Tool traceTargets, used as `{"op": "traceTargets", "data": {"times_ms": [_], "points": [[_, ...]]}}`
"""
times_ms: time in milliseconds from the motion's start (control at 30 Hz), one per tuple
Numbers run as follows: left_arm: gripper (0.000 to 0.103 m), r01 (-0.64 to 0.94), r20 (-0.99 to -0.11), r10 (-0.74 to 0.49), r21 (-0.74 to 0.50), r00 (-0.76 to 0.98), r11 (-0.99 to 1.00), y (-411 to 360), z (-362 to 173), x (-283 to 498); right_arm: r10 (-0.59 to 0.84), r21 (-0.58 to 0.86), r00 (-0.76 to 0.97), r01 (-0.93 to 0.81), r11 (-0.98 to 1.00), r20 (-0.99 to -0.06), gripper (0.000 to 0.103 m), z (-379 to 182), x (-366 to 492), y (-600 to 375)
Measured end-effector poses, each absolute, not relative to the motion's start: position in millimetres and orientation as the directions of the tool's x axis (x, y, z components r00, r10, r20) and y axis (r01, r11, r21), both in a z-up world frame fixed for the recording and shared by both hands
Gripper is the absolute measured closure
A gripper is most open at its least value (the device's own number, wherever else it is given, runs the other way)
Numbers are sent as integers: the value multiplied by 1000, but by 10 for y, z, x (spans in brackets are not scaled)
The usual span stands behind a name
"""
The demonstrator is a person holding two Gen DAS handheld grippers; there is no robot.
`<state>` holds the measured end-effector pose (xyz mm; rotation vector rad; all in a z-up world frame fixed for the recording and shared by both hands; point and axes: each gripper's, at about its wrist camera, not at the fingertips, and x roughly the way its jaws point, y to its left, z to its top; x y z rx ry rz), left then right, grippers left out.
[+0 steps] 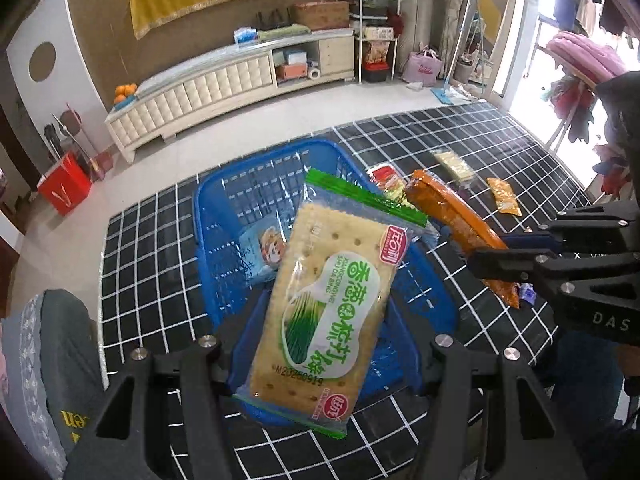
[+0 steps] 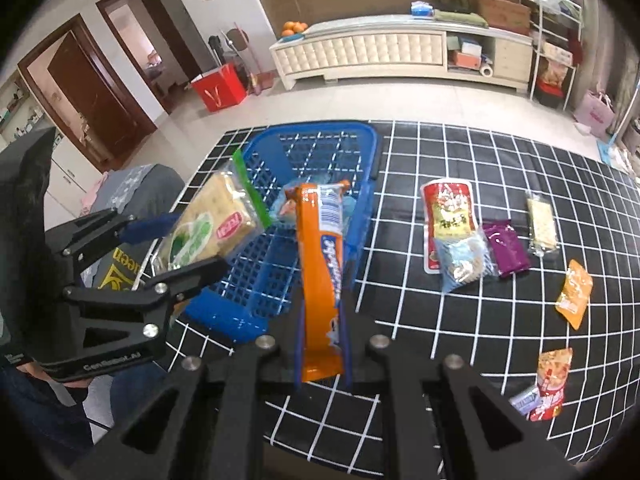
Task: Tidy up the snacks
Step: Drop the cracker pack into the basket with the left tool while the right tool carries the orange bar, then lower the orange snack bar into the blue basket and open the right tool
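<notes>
A pack of green-labelled soda crackers (image 1: 332, 300) is gripped at its lower end by my left gripper (image 1: 326, 344), which holds it tilted above the blue plastic basket (image 1: 224, 208). The right wrist view shows that gripper (image 2: 188, 244) and the crackers (image 2: 208, 228) over the basket's (image 2: 372, 136) left side. My right gripper (image 2: 323, 320) is shut on a long orange snack packet (image 2: 320, 264), which points up over the basket's right wall. In the left wrist view the right gripper (image 1: 492, 250) and its orange packet (image 1: 452, 212) come in from the right. A light blue packet (image 1: 264, 252) lies inside the basket.
Loose snacks lie on the black grid-patterned tablecloth (image 2: 480, 340) right of the basket: a red packet (image 2: 448, 212), a clear bag (image 2: 464, 264), a purple packet (image 2: 504, 248), a small cracker pack (image 2: 542, 224), a small orange packet (image 2: 574, 294). A grey cushioned seat (image 1: 52, 360) stands beside the table's left edge.
</notes>
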<state>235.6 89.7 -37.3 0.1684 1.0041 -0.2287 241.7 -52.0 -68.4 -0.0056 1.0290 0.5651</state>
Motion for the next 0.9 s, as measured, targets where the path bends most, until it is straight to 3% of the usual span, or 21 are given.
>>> {"op": "traceTargets", "data": {"times_ms": [433,600,667,900], "points": [[46,357,-906,-138,15,399,934,874,-910,2674,420,256,365,-420,871,-831,85,-883,2696,-520],[43,385,-914,-165,-11,370,923,843,-964,2646,418,258,358,-416,872,-835,85,-907,2715,-516],[35,391,-914,-158,2,375,920,816,-956,2612,417,257,356,-418,872,-836,85,-903,2702,-507],[34,368,-894,-147,22,424,929,882,-714,2488,415,239,377,-433,869,-828,85,-751,2571,-490]]}}
